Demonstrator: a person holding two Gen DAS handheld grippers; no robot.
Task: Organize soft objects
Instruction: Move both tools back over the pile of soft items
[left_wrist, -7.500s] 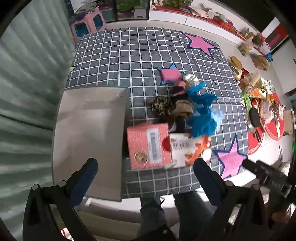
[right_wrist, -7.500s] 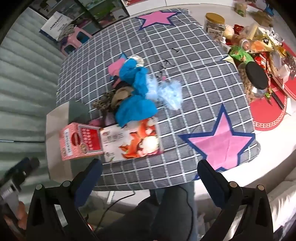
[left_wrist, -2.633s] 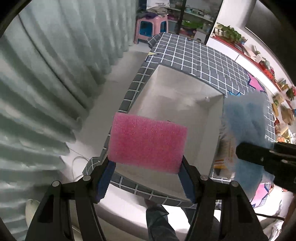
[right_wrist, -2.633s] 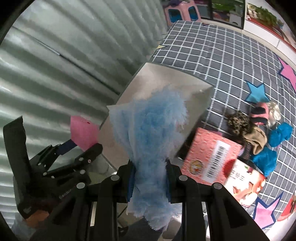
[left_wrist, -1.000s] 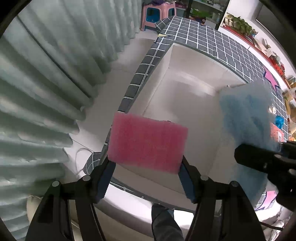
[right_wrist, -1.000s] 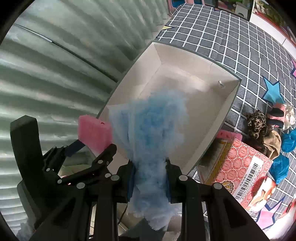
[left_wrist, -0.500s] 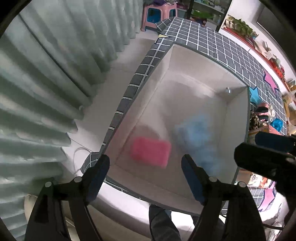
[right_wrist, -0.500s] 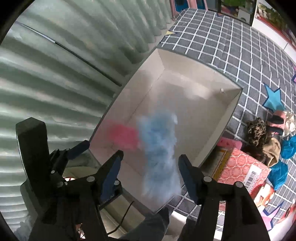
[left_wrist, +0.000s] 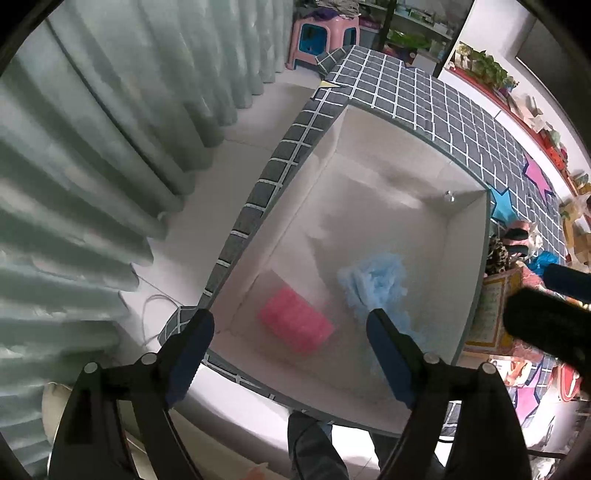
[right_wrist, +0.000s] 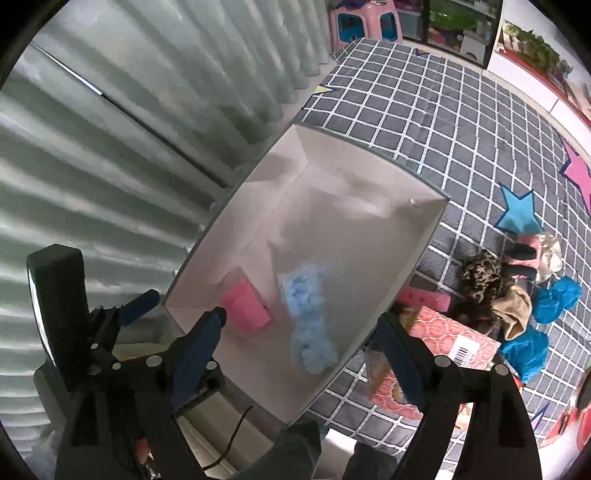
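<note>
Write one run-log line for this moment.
left gripper: opening, empty | right gripper: opening, empty | pink sponge, blue fluff: in white box

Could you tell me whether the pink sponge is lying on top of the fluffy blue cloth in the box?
No, the pink sponge lies beside the fluffy blue cloth on the box floor.

Both grippers point steeply down, side by side.
The left gripper (left_wrist: 290, 325) and right gripper (right_wrist: 301, 325) are each opening, nothing between their jaws.
</note>
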